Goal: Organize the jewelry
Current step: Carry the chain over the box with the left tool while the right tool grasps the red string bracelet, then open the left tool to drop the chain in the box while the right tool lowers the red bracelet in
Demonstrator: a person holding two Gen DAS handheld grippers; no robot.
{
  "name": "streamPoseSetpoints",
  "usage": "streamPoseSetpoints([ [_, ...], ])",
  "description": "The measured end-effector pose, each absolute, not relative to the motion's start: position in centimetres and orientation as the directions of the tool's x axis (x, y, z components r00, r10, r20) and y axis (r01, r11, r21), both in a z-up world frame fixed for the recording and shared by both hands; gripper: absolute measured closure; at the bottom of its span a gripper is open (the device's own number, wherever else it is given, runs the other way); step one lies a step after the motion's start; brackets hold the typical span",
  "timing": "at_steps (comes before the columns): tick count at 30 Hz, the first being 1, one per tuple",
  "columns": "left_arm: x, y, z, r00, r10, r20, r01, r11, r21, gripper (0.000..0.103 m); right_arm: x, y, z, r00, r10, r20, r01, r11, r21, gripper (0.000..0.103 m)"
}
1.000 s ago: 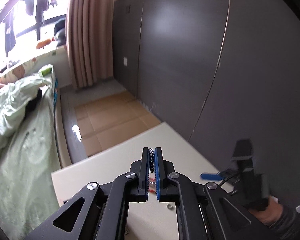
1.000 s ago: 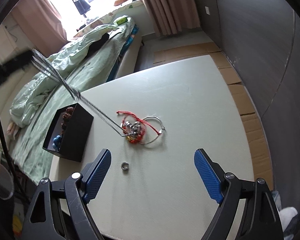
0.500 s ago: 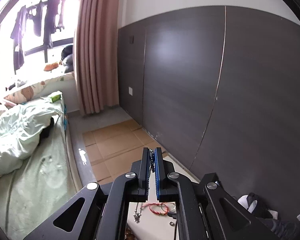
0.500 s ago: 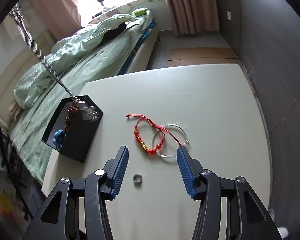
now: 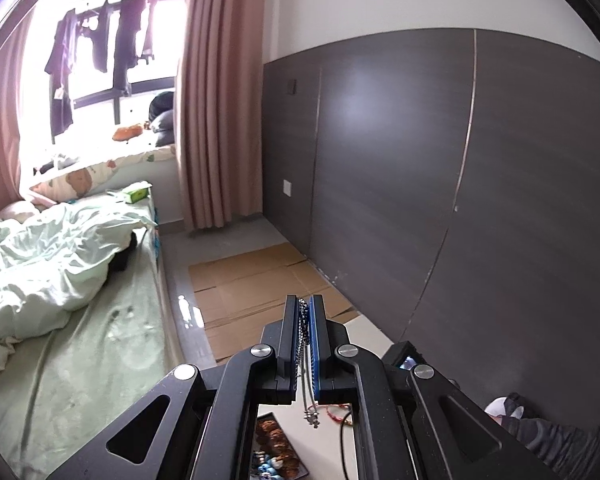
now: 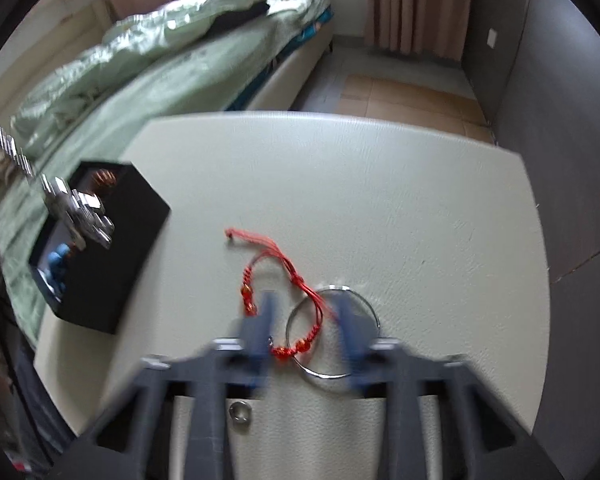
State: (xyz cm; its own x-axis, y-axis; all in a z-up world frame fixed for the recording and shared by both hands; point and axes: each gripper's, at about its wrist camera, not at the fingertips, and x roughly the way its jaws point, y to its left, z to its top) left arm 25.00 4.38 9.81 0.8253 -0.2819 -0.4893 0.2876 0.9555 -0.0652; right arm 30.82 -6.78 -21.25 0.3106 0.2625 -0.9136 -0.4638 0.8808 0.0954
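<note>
Since half a second ago the right claw (image 6: 304,332) has dropped low over the table (image 6: 420,200) and narrowed, and the silver chain's pendant (image 6: 78,216) has swung out over the black box (image 6: 112,248).

Biggest things first: the bed with its green bedding (image 6: 140,64) runs along the far left, and the table takes up most of the right wrist view. The black box sits at the table's left edge, with blue beads and a brown bead bracelet already inside.

So the step in hand looks like two jobs at once. The left claw (image 5: 304,340) is clamped tight on the silver chain (image 5: 305,360), held high so the pendant dangles above the box. I'd guess that one just needs lowering and letting go over the opening.

The right claw is part open, blurry from motion, with its fingers straddling the red cord bracelet (image 6: 284,292) where it overlaps the silver bangle (image 6: 332,374). It isn't gripping anything yet as far as I can tell.

That overlap is the annoying part: the red cord lies across the bangle, so closing could catch both or drag the bangle along. A small silver ring (image 6: 240,412) lies nearer, just by the claw's body, still to be picked up.
</note>
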Motion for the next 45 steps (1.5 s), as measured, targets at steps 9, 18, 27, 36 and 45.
streamPoseSetpoints([
  [9, 25.0, 6.8, 9.6, 0.838, -0.235, -0.492, 0.242, 0.969, -0.052, 0.099, 29.6, -6.6, -17.8, 0.348, 0.333, -0.877, -0.496, 0.858, 0.129, 0.100],
  [18, 26.3, 9.3, 4.1, 0.795, -0.208, -0.570, 0.184, 0.978, -0.101, 0.099, 28.2, -5.0, -11.6, 0.417, 0.419, -0.807, -0.536, 0.830, 0.154, 0.100],
  [27, 27.5, 10.4, -1.4, 0.734, -0.211, -0.645, 0.139, 0.977, -0.161, 0.098, 26.7, -2.2, -7.8, 0.430, 0.482, -0.763, -0.597, 0.786, 0.160, 0.100],
  [36, 28.1, 11.5, -6.2, 0.649, -0.252, -0.718, 0.090, 0.962, -0.257, 0.097, 26.1, 0.4, -6.2, 0.432, 0.521, -0.737, -0.621, 0.764, 0.176, 0.100],
  [45, 26.9, 15.1, -8.6, 0.614, -0.277, -0.739, -0.005, 0.935, -0.355, 0.030, 26.6, 3.1, -6.9, 0.405, 0.538, -0.739, -0.627, 0.752, 0.203, 0.100],
])
